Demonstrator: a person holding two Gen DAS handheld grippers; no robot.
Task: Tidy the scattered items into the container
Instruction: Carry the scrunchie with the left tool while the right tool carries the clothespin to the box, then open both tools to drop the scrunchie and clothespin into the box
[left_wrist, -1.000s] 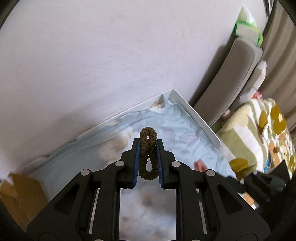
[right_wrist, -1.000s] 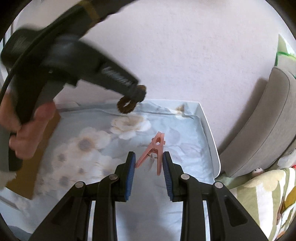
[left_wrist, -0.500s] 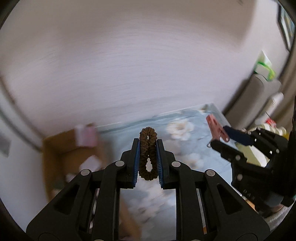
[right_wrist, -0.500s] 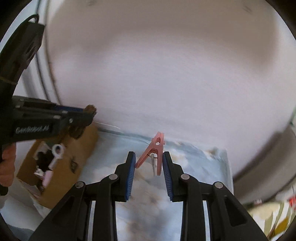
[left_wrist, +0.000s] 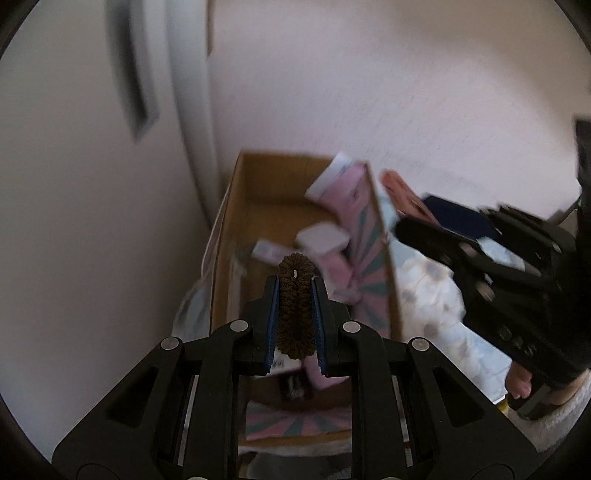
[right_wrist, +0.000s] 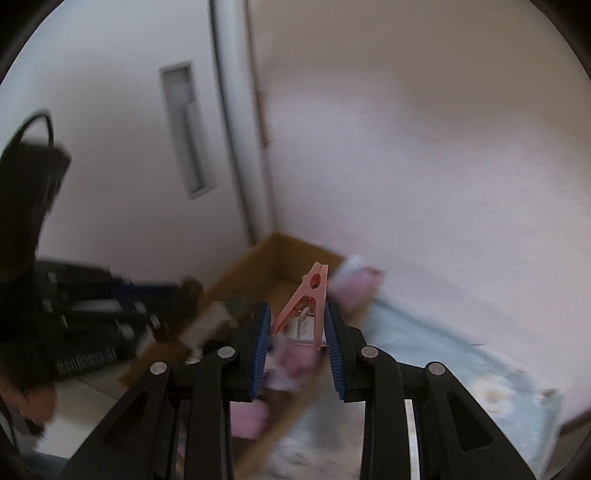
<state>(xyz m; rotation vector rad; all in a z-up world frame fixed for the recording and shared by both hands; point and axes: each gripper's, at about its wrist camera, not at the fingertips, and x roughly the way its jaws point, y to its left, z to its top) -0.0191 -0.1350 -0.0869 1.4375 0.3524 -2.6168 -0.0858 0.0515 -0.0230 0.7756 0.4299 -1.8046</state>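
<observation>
My left gripper (left_wrist: 295, 317) is shut on a brown hair tie (left_wrist: 295, 306) and hangs over the open cardboard box (left_wrist: 236, 206), which holds several pink and white items. My right gripper (right_wrist: 297, 325) is shut on a pink clothes peg (right_wrist: 308, 302), held upright over the box (right_wrist: 273, 254). The right gripper (left_wrist: 491, 269) shows blurred at the right of the left wrist view, with the peg (left_wrist: 400, 194) at its tip. At the left of the right wrist view, the left gripper (right_wrist: 173, 295) is seen with the hair tie (right_wrist: 190, 291).
The box sits in a corner against a white wall (left_wrist: 406, 92) and a door frame (left_wrist: 188, 110). A blue floral sheet (left_wrist: 439, 291) lies to the box's right. A hand (left_wrist: 521, 380) grips the right tool.
Both grippers have swung left from above the floral sheet to above the cardboard box, each still clamped on its item.
</observation>
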